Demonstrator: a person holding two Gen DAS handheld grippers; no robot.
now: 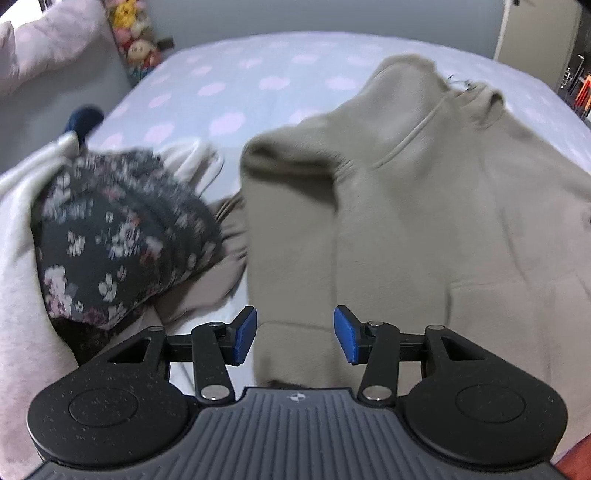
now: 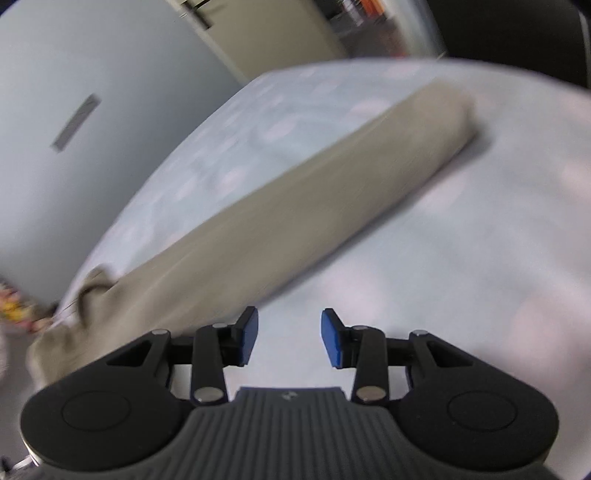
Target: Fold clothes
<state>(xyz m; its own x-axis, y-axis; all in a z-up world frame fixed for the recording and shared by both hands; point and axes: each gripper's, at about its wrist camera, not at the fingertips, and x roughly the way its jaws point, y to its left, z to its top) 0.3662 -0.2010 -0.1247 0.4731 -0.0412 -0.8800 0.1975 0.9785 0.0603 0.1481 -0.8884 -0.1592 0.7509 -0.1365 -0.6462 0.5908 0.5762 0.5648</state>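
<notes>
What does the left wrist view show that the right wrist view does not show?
Only the left wrist view shows the dark floral garment, a pale grey garment beside it and the plush toys. Only the right wrist view shows the beige hoodie's long sleeve stretched over the sheet. Both show the beige hoodie on the cloud-print bed sheet, and an open, empty claw: left claw, right claw.

No readable text, label, brand name or number was found in either view. Only a small round emblem (image 1: 297, 397) was seen on the ribbed housing between the tongs, too small to be read.
</notes>
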